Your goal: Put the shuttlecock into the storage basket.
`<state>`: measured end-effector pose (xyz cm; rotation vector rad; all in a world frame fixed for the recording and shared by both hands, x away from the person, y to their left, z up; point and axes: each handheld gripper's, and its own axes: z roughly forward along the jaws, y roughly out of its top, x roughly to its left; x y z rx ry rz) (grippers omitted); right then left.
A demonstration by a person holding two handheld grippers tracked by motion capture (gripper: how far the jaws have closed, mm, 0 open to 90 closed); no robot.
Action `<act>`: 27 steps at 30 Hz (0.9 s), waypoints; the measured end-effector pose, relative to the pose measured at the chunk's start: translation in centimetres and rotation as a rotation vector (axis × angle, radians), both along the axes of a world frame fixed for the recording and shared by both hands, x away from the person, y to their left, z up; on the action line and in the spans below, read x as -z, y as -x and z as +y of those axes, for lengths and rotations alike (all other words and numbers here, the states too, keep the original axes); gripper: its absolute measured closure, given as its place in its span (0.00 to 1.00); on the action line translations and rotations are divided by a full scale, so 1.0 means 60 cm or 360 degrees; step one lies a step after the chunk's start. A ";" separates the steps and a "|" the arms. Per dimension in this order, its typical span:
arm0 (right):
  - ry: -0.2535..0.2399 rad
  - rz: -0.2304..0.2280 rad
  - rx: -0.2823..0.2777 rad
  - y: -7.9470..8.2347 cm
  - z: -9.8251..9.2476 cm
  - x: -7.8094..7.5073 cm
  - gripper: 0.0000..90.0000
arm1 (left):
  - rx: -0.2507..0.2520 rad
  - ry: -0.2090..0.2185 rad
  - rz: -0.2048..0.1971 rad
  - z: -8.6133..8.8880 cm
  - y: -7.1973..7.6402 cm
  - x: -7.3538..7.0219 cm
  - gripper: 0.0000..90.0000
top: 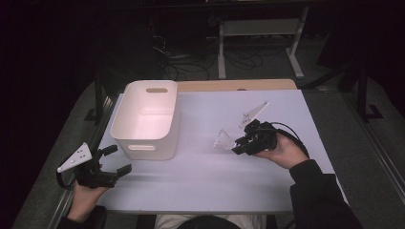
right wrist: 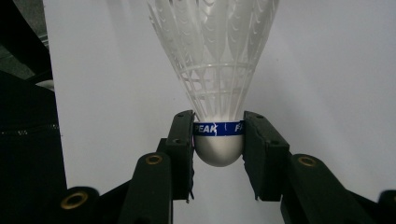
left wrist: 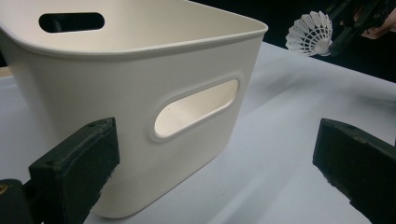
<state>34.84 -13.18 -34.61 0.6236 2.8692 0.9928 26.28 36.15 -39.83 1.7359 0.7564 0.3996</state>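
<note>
Now, with our right gripper (right wrist: 218, 140) clamped on the shuttlecock's (right wrist: 217, 70) cork and our left gripper (top: 107, 164) spread empty, we should carry it level over the white bin (top: 143, 138) before releasing

"PEAK" on shuttlecock's (right wrist: 218, 70) blue band

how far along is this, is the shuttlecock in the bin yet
Not yet. Done: the right tool has gripped the white plastic shuttlecock by its blue-banded cork and holds it above the table. In hand: carrying it. Left: dropping it into the white plastic bin, which looks empty. The left tool waits open beside it.
</note>
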 end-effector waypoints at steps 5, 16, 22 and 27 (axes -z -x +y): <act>0.0010 -0.0002 -0.0013 -0.003 0.009 -0.009 0.71 | -0.0004 0.0002 0.0000 0.000 0.001 0.000 0.00; -0.0003 0.0003 -0.0036 -0.009 0.018 -0.023 0.71 | 0.0002 -0.0002 0.0001 0.000 0.000 0.000 0.00; 0.0003 0.0005 -0.0048 -0.014 0.023 -0.028 0.71 | -0.0006 0.0002 0.0000 0.000 0.000 0.000 0.00; -0.0005 -0.0010 -0.0054 -0.019 0.027 -0.040 0.71 | -0.0007 0.0003 -0.0001 0.000 0.001 0.000 0.00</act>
